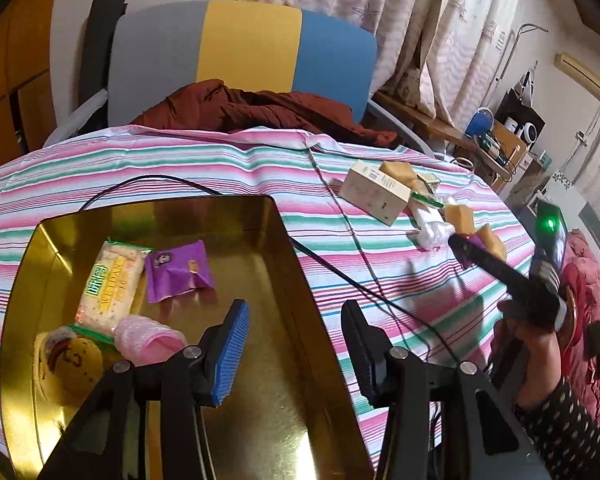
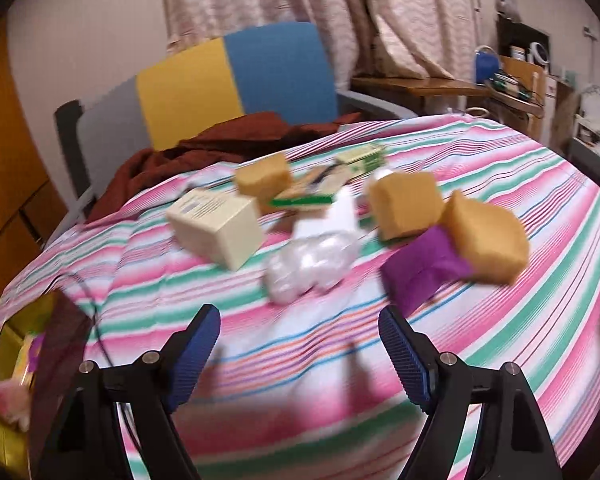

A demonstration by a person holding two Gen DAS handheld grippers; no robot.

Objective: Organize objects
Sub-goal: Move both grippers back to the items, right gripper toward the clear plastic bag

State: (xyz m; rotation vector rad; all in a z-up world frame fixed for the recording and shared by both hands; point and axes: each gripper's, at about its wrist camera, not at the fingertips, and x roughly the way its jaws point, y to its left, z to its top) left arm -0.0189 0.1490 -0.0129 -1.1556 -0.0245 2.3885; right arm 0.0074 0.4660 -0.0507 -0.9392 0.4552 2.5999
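Right wrist view: right hand-held gripper point(image 2: 300, 354) is held wide, empty, near the purple foil snack packet point(image 2: 422, 272) on the striped worktop point(image 2: 540, 280).
Left hand-held gripper point(image 1: 294, 346): wide, empty, above the gold metal tray point(image 1: 284, 408).
Technique: the packet is best approached centred, clear of the tan sponge block point(image 2: 490, 240) touching it.

Striped tablecloth point(image 1: 180, 160) carries gold tin point(image 1: 284, 256), cream box point(image 2: 216, 228), sponges point(image 2: 404, 204).

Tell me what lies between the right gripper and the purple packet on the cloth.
Only bare striped tablecloth. In the right wrist view, nothing sits between the open right gripper and the purple packet; the clear plastic wrap lies off to its left.
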